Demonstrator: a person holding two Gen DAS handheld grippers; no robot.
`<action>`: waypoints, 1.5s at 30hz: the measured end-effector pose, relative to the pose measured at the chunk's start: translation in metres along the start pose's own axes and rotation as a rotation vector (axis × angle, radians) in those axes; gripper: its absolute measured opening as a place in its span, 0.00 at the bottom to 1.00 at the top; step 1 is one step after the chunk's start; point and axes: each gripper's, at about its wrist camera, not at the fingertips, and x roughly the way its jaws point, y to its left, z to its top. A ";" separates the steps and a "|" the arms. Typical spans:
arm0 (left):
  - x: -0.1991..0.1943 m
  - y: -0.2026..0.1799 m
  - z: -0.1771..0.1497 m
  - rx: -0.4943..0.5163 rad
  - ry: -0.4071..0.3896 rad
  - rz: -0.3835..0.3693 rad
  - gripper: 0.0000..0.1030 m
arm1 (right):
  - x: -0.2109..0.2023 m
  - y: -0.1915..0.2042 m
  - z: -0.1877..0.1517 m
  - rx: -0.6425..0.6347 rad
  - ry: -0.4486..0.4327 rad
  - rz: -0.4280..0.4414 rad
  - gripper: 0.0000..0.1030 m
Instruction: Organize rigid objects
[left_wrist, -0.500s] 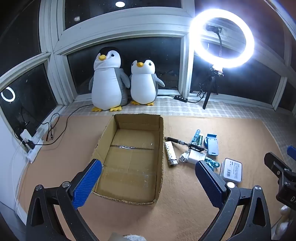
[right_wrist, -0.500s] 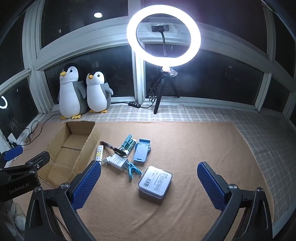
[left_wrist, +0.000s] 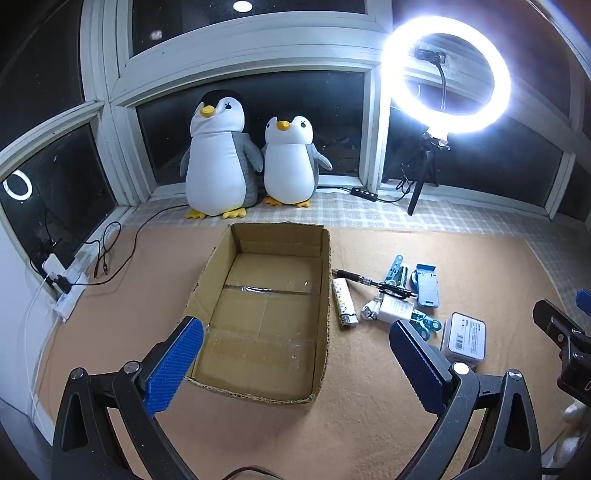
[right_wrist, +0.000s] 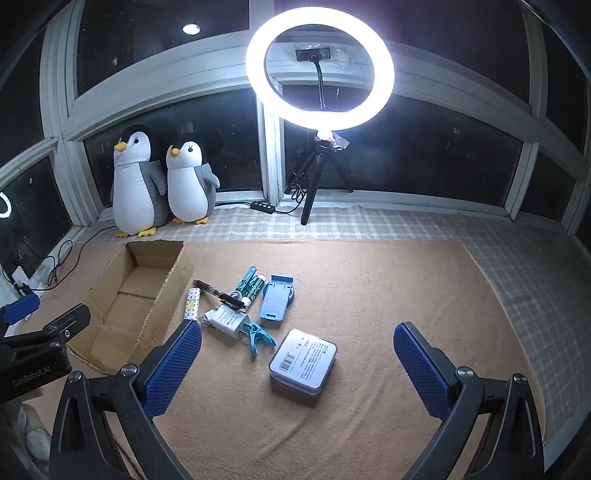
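Both tongs are spread wide and holding nothing; left gripper (left_wrist: 295, 363) hangs over the near end of the empty cardboard box (left_wrist: 325, 314); right gripper (right_wrist: 297, 363) hovers just above the tin case (right_wrist: 303, 360); lighter (right_wrist: 193, 303), pen (right_wrist: 218, 292), charger (right_wrist: 228, 320), clips and blue phone stand (right_wrist: 276, 297) sit clustered at 11 o'clock from it, right beside the box.

A ring light (right_wrist: 320, 68) on a black tripod (right_wrist: 314, 184) is glowing against dark night windows (right_wrist: 424, 155) framed in white, its reflection showing in the left pane. Two plush penguins (left_wrist: 251, 158) are sitting on the checked cloth (right_wrist: 424, 225) along the sill. A tan mat (right_wrist: 369, 295) is covering the surface, while cables and a power strip (left_wrist: 62, 288) are lying at the left edge.
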 end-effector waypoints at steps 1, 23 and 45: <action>0.000 0.000 0.000 -0.001 0.001 0.001 0.99 | -0.001 -0.002 0.000 0.001 0.000 0.001 1.00; 0.002 -0.001 0.000 -0.001 0.006 0.002 0.99 | 0.004 0.000 -0.004 0.010 0.023 -0.005 1.00; 0.002 -0.001 0.001 -0.002 0.007 0.002 0.99 | 0.006 0.002 -0.006 0.014 0.030 -0.002 1.00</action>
